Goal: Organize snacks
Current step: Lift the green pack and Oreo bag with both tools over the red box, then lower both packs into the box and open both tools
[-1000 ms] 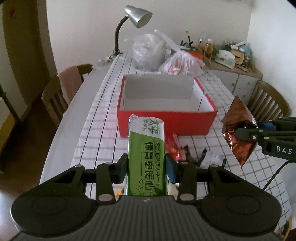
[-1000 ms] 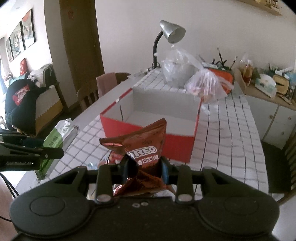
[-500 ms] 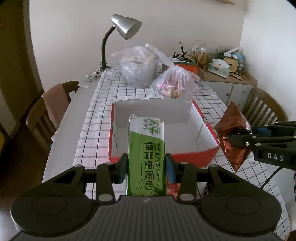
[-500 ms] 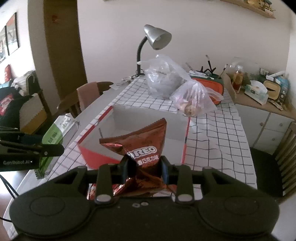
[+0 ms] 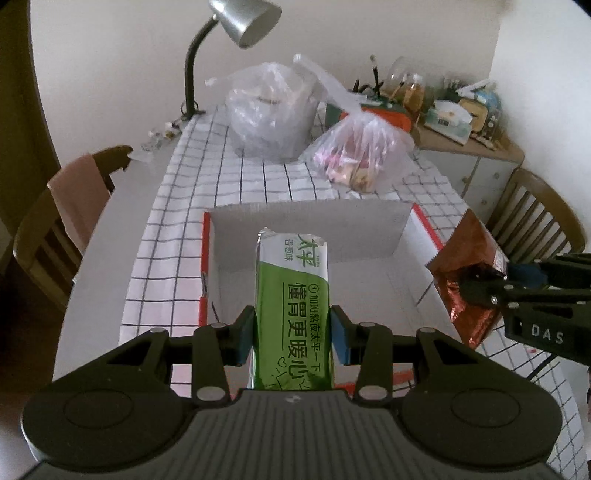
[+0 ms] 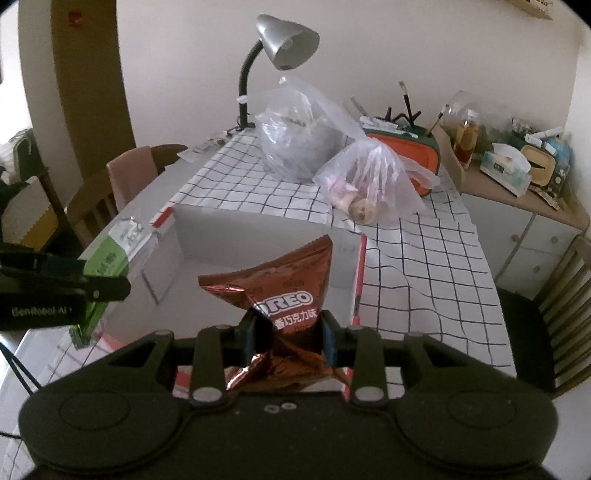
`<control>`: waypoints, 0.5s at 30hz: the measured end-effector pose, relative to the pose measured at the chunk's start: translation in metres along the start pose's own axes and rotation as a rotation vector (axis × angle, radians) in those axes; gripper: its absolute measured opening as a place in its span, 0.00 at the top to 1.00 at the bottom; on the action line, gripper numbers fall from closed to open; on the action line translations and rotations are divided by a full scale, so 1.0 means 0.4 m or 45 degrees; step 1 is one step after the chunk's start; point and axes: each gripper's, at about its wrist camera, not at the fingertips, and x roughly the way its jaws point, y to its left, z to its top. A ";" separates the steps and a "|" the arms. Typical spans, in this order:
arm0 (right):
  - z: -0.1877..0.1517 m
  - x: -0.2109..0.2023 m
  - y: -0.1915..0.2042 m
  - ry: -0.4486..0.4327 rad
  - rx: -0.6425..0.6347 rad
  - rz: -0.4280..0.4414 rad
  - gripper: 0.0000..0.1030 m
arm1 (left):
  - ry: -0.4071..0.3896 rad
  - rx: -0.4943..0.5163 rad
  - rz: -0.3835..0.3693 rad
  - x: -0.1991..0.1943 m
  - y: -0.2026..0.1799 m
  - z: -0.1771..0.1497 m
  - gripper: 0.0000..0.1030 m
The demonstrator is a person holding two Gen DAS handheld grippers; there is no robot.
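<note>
Left gripper (image 5: 293, 334): clamped on green snack pack (image 5: 291, 306), above red box (image 5: 402, 229). Right gripper (image 6: 290, 338): clamped on Oreo bag (image 6: 284, 295), "OREO" legible only in its own view. Desk (image 5: 192, 206): checked cloth, two plastic bags (image 6: 306, 144), lamp (image 6: 286, 42). Room: wooden chairs (image 5: 48, 236), sideboard (image 6: 524, 218).

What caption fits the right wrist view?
Right gripper holding a brown Oreo packet above the open red box.

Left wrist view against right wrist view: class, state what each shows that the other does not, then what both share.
Only the left wrist view shows the green packet's printed front, clamped by the left gripper. Only the right wrist view shows the Oreo bag's logo, pinched by the right gripper. Both show the red box, the lamp and two plastic bags.
</note>
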 end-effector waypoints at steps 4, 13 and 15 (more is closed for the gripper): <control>0.008 0.067 0.004 0.046 0.024 -0.014 0.68 | 0.048 0.004 0.013 0.066 0.001 0.006 0.60; -0.018 0.183 0.016 0.142 0.041 -0.055 0.68 | 0.136 -0.002 0.025 0.159 0.010 -0.010 0.60; -0.029 0.197 0.019 0.164 0.046 -0.055 0.68 | 0.148 -0.007 0.022 0.171 0.012 -0.011 0.60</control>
